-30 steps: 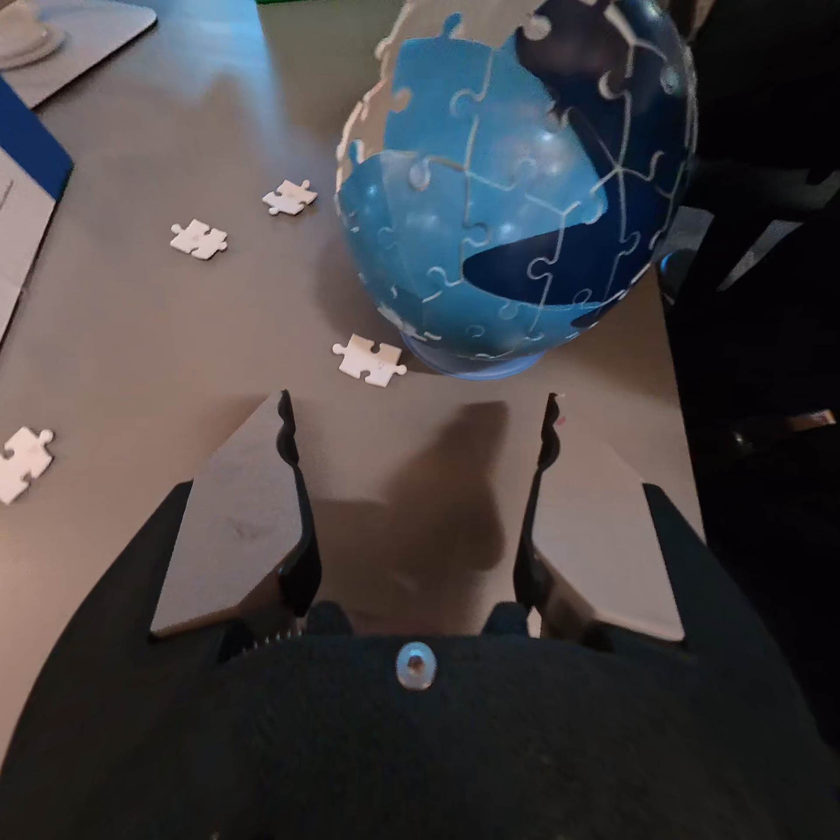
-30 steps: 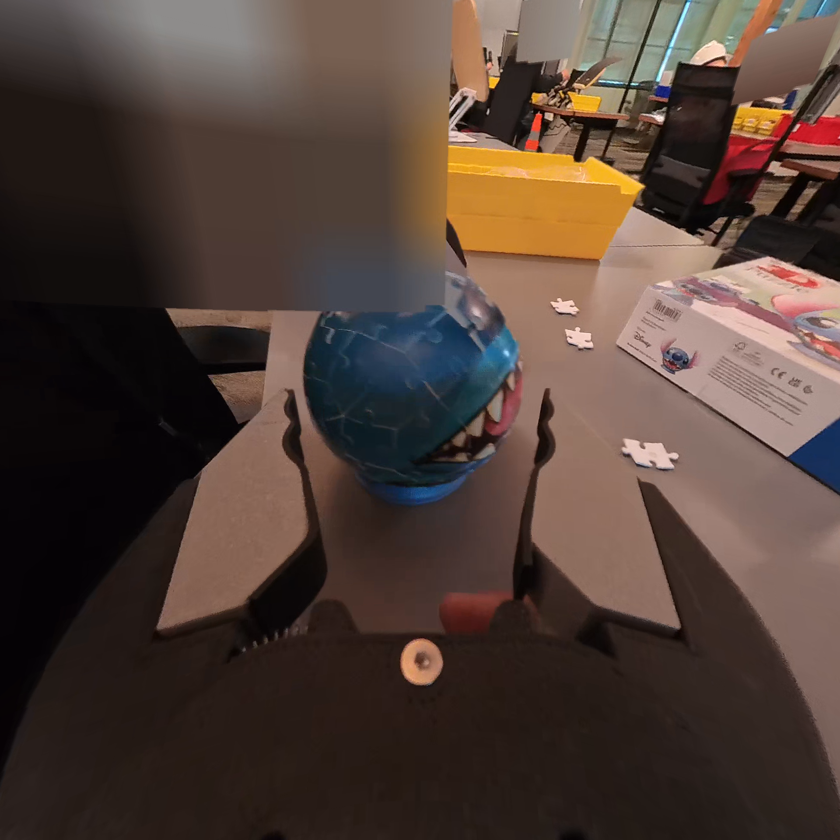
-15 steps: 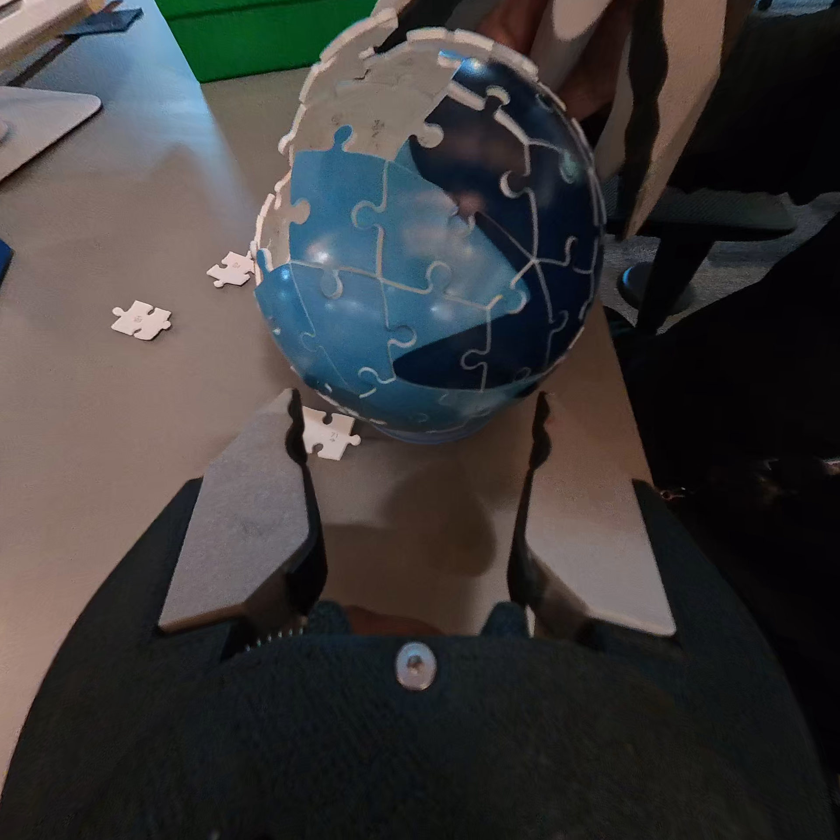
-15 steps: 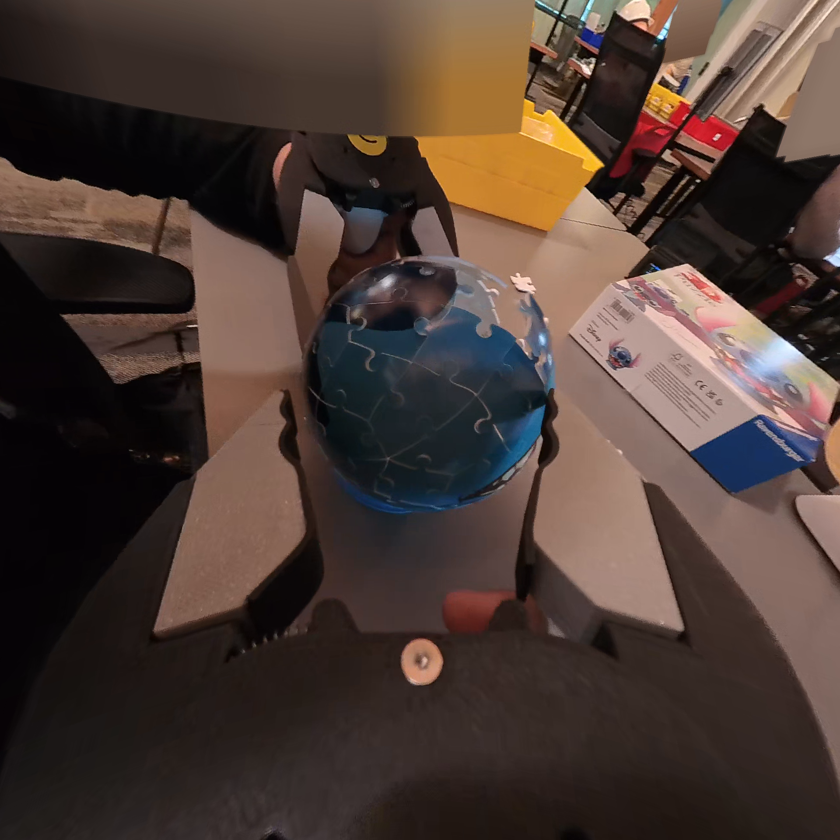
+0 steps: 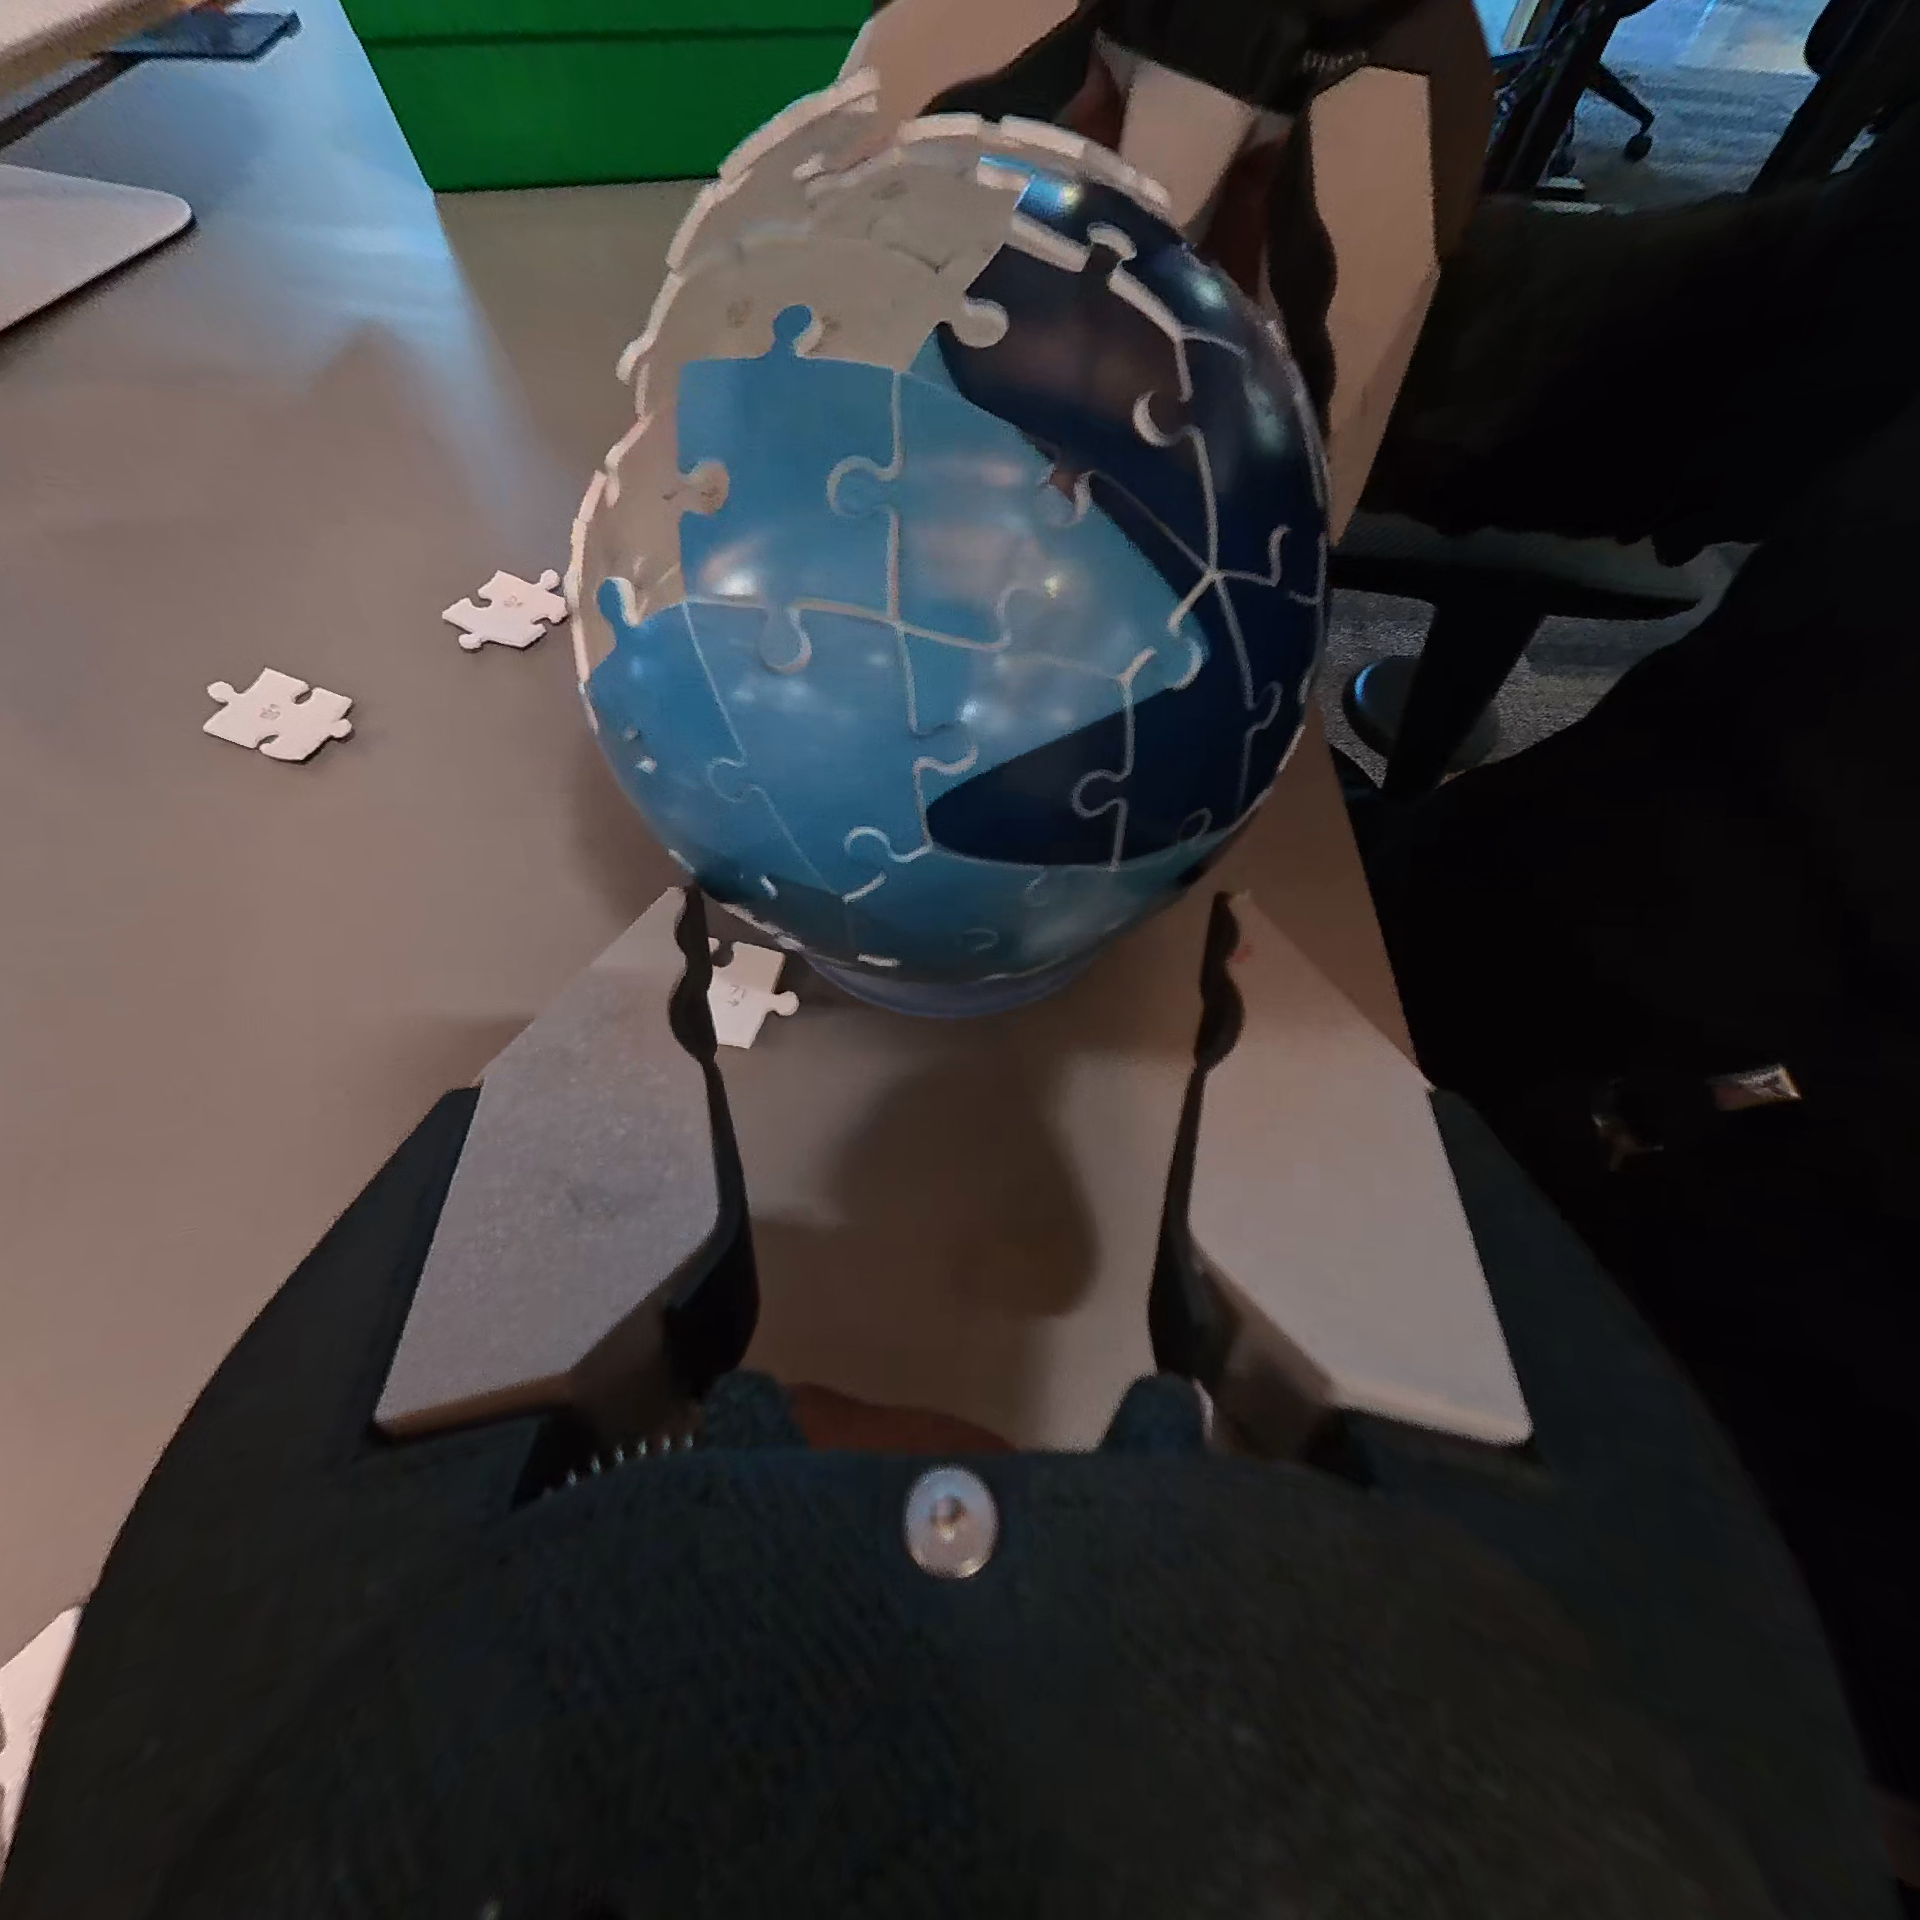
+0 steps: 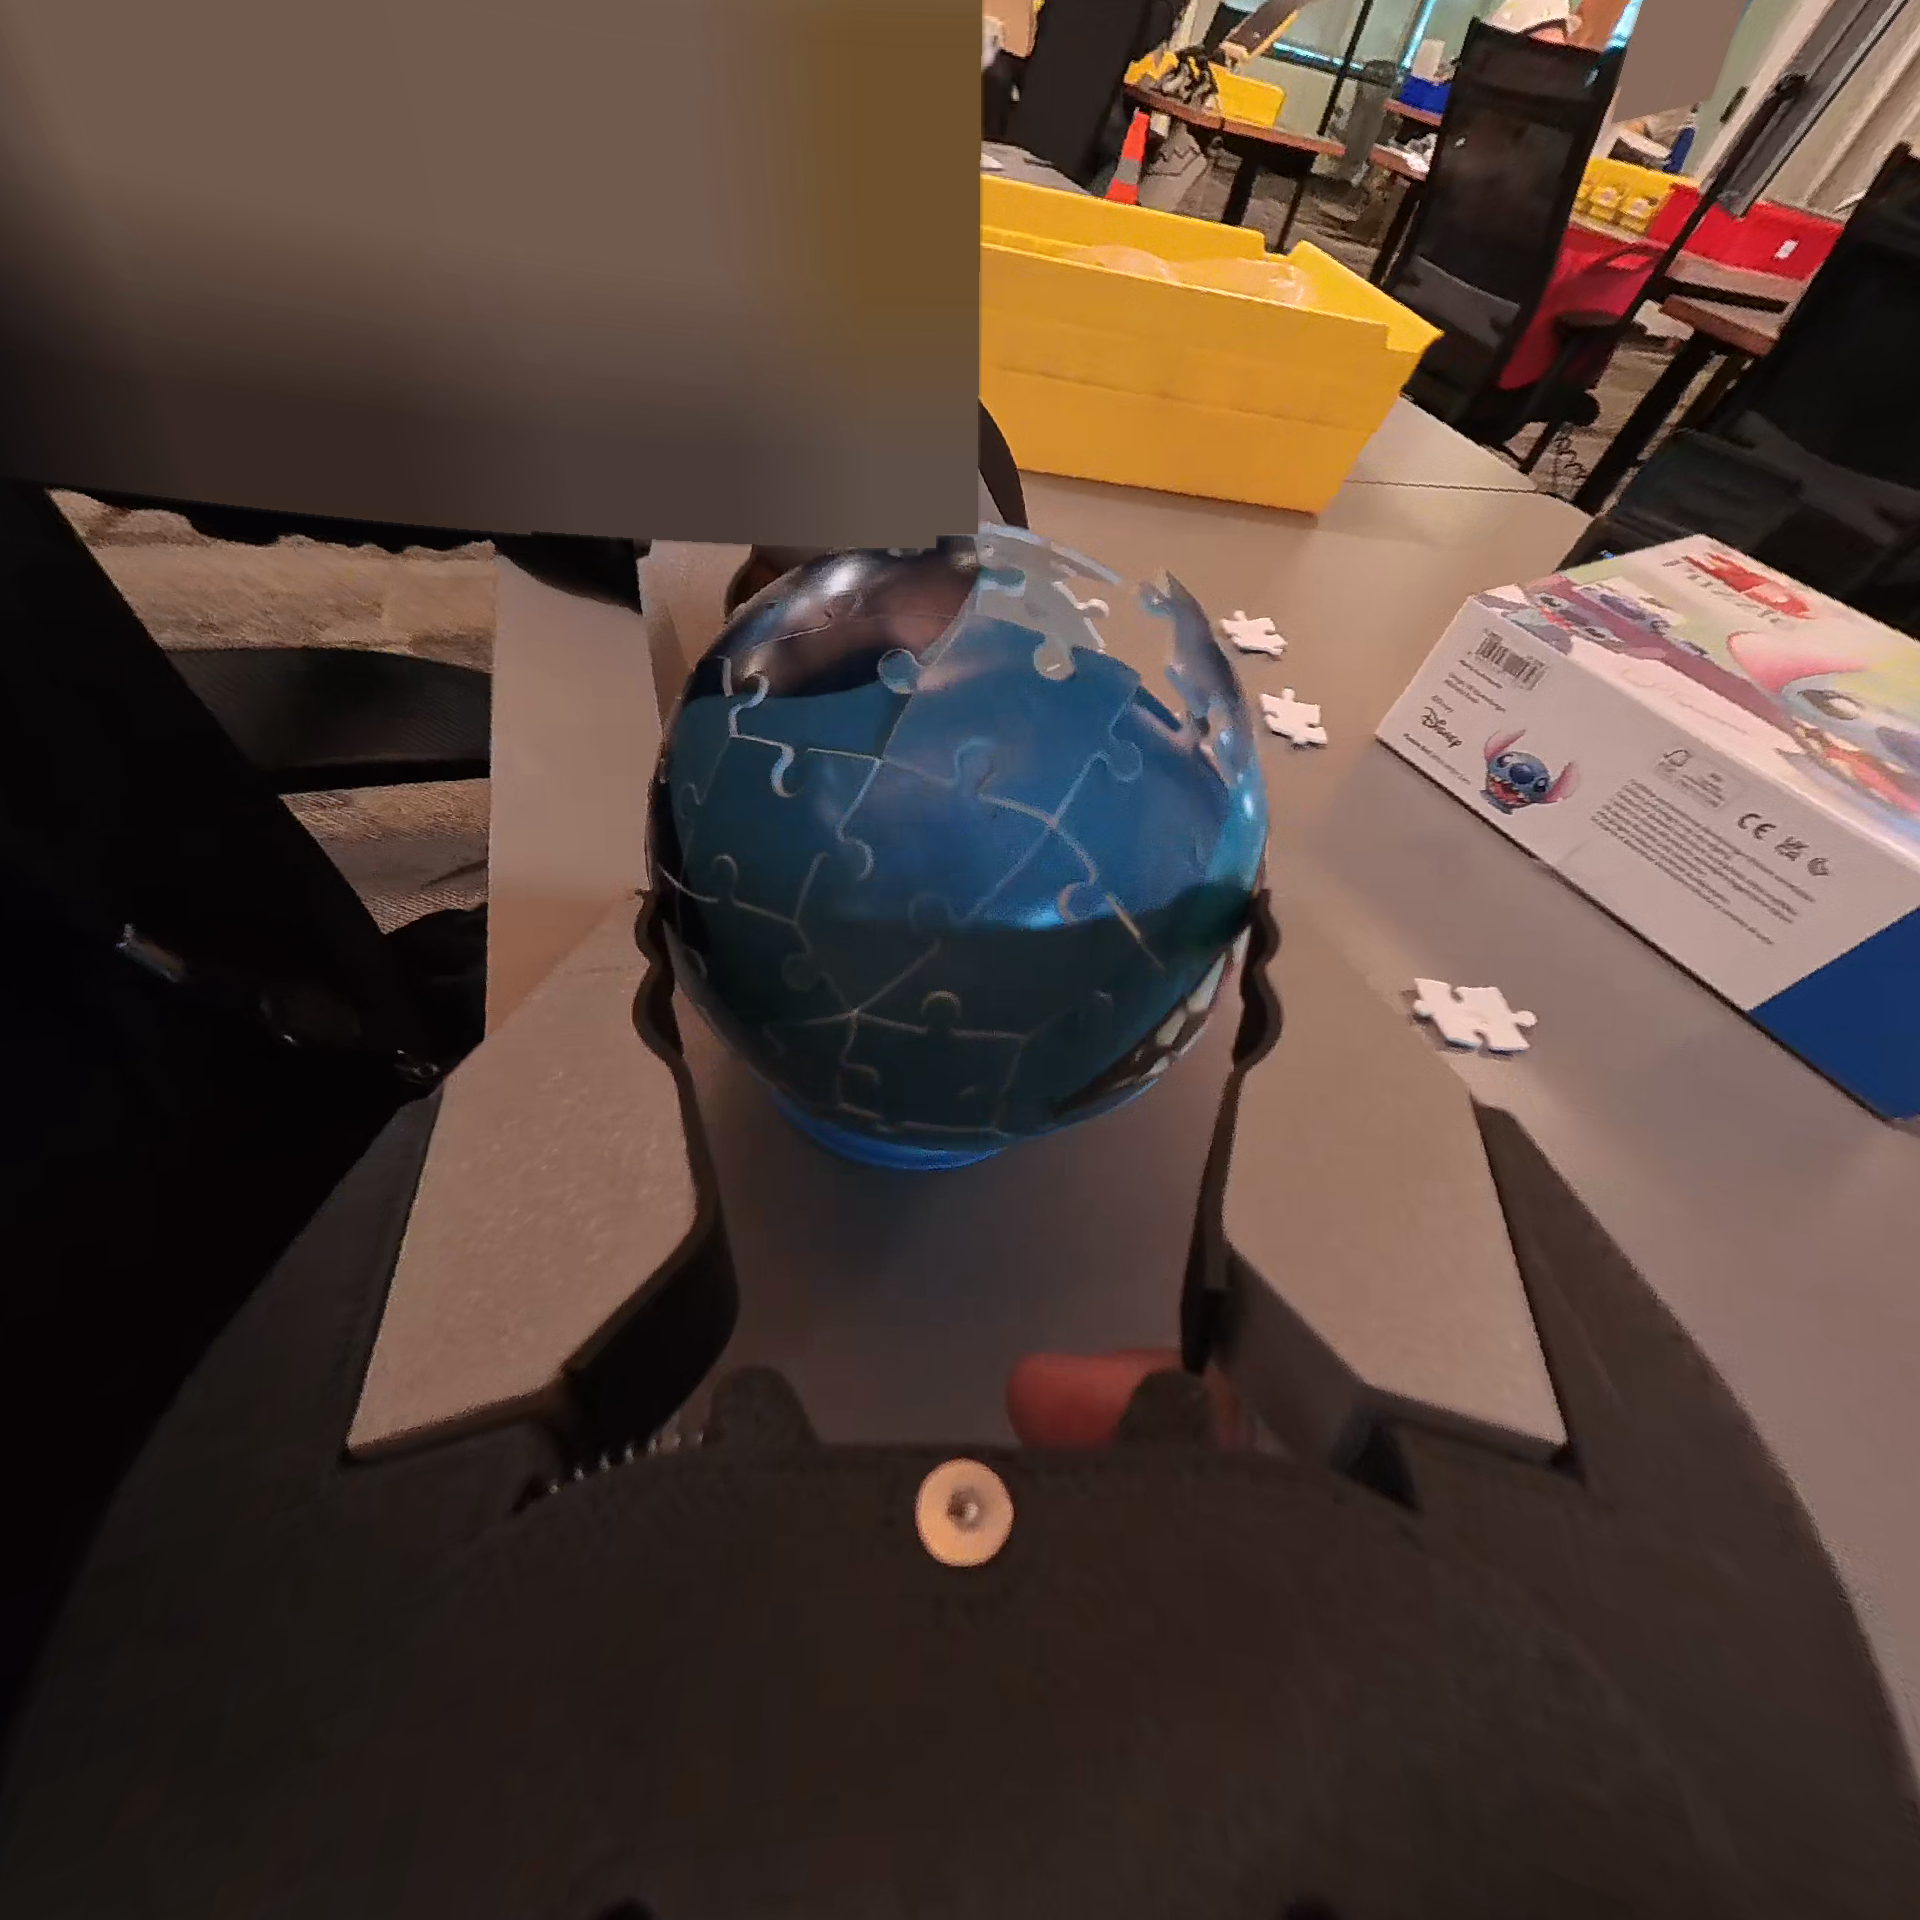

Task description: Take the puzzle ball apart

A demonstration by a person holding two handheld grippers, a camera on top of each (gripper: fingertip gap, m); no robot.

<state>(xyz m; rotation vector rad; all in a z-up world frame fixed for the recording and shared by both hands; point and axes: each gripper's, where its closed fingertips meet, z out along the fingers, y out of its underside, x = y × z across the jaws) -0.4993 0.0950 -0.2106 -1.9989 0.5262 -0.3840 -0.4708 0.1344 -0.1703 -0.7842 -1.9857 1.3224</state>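
A: Item one, the puzzle ball [image 5: 935, 623]?

B: It stood on a blue base ring [image 5: 935, 992] on the grey surface [image 5: 260, 935], centre of the left wrist view. Pale and dark blue pieces were interlocked; its upper left showed white piece backs around an opening.

A: And in the right wrist view?

B: The same puzzle ball [image 6: 956, 852], centre frame, dark blue, with a gap at its upper right edge and its base ring [image 6: 914, 1143] on the surface [image 6: 1455, 1195].

A: Left gripper [image 5: 951, 925]?

B: Released, jaws spread, tips at the ball's lower sides. Whether they touched it, I could not tell.

A: Right gripper [image 6: 951, 925]?

B: Also released, jaws wide, tips level with the ball's flanks left and right. Contact could not be told.

A: Loose pieces?

B: Three white puzzle pieces in the left wrist view: one [image 5: 743, 997] just beside the left gripper's left fingertip at the ball's base, two more [image 5: 507, 611] [image 5: 275, 715] at middle left. The right wrist view showed three as well, right of the ball [image 6: 1470, 1013] [image 6: 1294, 717] [image 6: 1252, 631].

A: Other entries?

B: A printed puzzle box [image 6: 1683, 790] at right, yellow bins [image 6: 1174, 374] at upper centre-right, and a green bin [image 5: 613, 94] at the top of the left wrist view.
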